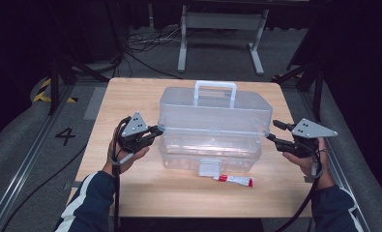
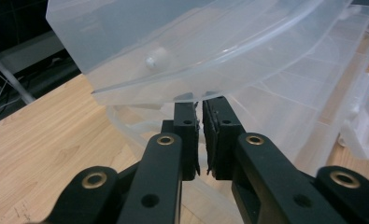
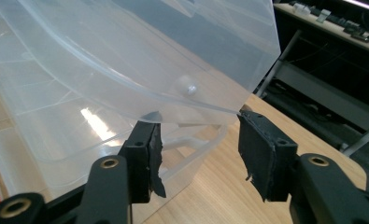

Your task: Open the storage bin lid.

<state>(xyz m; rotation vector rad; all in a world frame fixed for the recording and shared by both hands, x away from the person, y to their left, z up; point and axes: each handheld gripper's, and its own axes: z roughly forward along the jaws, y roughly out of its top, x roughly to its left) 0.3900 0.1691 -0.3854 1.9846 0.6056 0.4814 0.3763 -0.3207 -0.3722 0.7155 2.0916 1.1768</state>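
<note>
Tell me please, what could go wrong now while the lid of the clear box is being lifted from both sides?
1. The left gripper is nearly shut and sits under the lid edge without clearly pinching it, so the lid might slip off and drop.
2. The right gripper is open beneath its corner, merely supporting it; uneven lifting may twist the lid.
3. The small tube lies just in front of the box base; if the box slides forward, it could get pushed.

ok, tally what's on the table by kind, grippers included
Clear plastic box: 1
Red-and-white tube: 1
Grippers: 2, left gripper and right gripper
Total: 4
</note>
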